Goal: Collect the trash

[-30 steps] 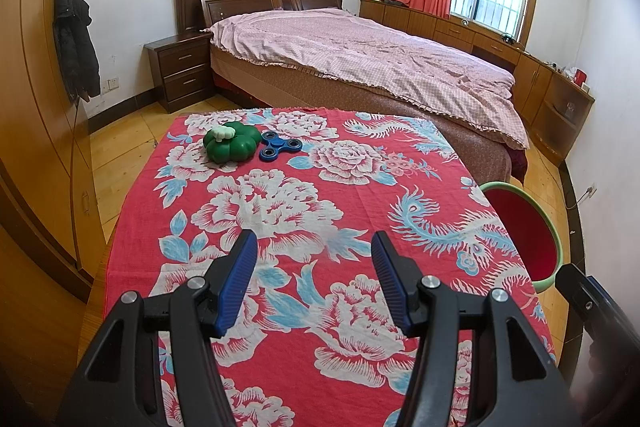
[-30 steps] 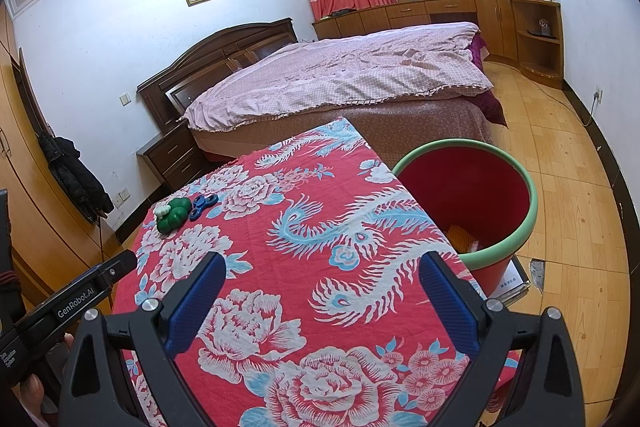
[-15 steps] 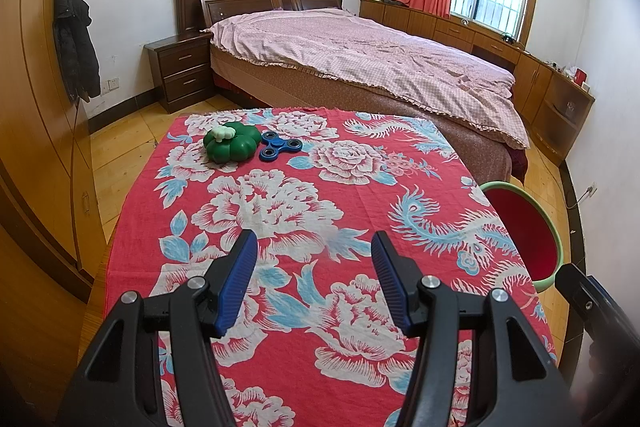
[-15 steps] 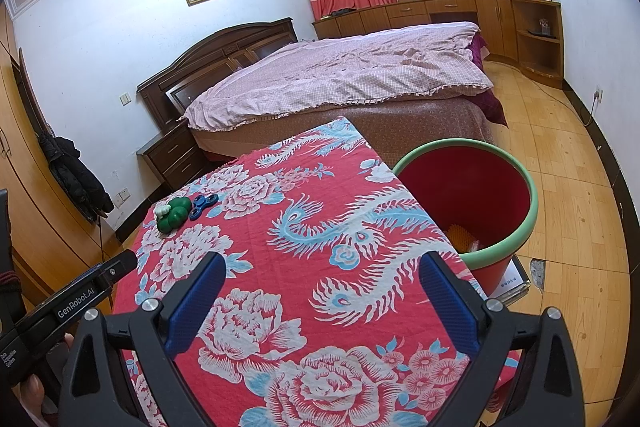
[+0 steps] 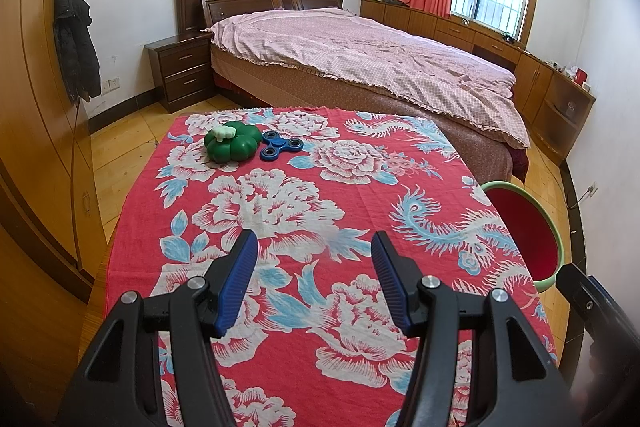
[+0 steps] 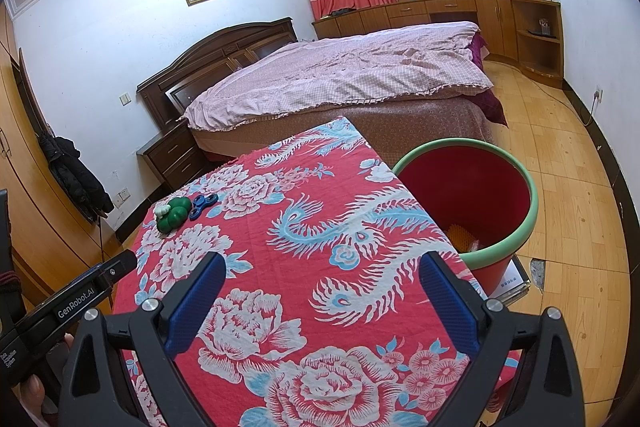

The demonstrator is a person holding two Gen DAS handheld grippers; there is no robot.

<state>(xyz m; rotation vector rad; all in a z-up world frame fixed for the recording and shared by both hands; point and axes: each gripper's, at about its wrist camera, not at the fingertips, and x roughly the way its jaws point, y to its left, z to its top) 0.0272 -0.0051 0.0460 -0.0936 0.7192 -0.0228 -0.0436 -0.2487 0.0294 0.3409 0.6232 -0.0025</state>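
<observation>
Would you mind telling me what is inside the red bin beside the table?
The red bin holds something orange with a dotted texture at its bottom; the table edge and near rim hide the rest.

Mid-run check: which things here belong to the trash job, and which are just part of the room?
For the job:
- green pumpkin toy, far end of the table
- blue fidget spinner, right beside it
- red bin, off the table's right edge
- left hand-held gripper and right hand-held gripper, both open and empty

Just there:
- floral tablecloth
- bed
- nightstand
</observation>
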